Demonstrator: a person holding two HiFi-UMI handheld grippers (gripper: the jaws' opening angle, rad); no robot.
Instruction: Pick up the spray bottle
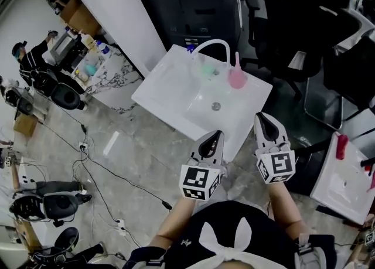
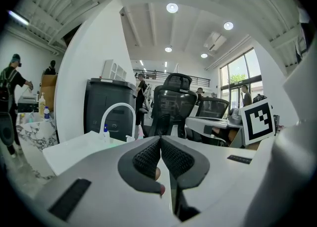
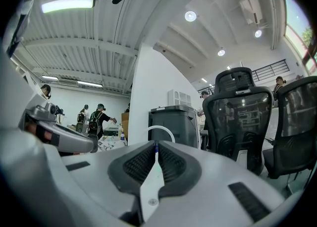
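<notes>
- The person's left gripper (image 1: 218,135) is clenched. In the left gripper view its ribbed pads (image 2: 148,158) meet at the tips, with nothing caught between them.
- The right gripper (image 1: 261,116) is likewise closed and empty. In the right gripper view its jaws are pressed together along a thin seam.
- Seen from the head view, both grippers point at a white sink (image 1: 170,86). The left one's tips overlap the sink's near edge and the right one's tips its right edge. Neither touches anything on it.
- The pink spray bottle (image 1: 237,77) stands upright at the sink's far right side. It is close to the right edge and well apart from both grippers.
- A white arched faucet (image 1: 212,44) rises from the far edge, just left of the bottle.
- A pale green object (image 1: 208,70) sits under the spout, and a small blue-capped bottle (image 1: 190,47) stands at the faucet's base.
- Behind the sink stands a dark grey cabinet (image 1: 187,4), with black office chairs (image 1: 293,16) to its right.
- Cables (image 1: 88,156) trail across the marble-patterned floor to the left.
</notes>
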